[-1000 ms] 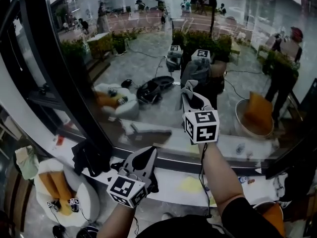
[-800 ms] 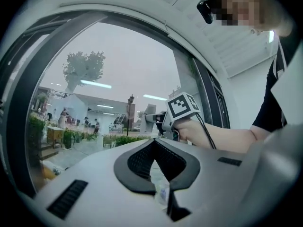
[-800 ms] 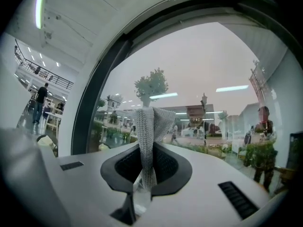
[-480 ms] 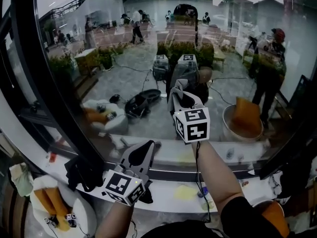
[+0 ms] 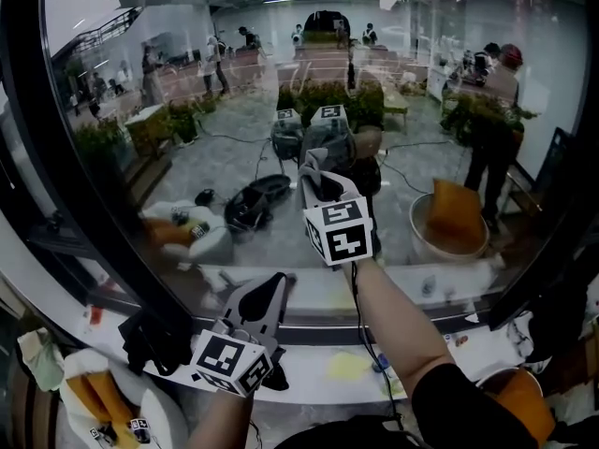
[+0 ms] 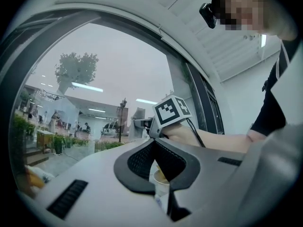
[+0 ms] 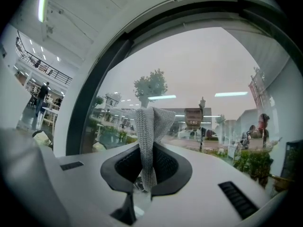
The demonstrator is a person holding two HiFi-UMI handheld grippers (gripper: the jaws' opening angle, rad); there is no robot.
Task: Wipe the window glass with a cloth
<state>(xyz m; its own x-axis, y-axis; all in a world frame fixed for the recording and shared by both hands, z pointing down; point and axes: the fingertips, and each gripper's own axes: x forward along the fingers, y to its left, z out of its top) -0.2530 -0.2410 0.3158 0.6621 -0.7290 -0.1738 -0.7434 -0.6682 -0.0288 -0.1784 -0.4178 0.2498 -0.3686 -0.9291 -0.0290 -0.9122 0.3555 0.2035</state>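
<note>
As the right hand-held gripper (image 5: pixel 316 178) drifts toward the left one's side over the last second, the cloth (image 7: pixel 150 136) travels with it. The cloth is pinched between the pressed-together jaws and stands up past their tips, right at the glass (image 5: pixel 168 157) ahead. The whole head view swings the same way, so only part of that shift looks like the gripper's own, and its height on the pane hardly changes. I judge this a slow sideways wiping stroke in progress, though no view settles how firmly the cloth bears on the glass. The left hand-held gripper (image 5: pixel 271 293) stays low, below and to the left of the right one, over the sill (image 5: pixel 309 340). Its jaws are together and hold nothing. A pale cup-like thing shows through the gap behind the tips, and I cannot tell whether it touches them. That hand takes no part in the wipe. Most of the pane lies above and to either side of the cloth, so the task seems far from finished. Further strokes would have to reach higher and wider.
</note>
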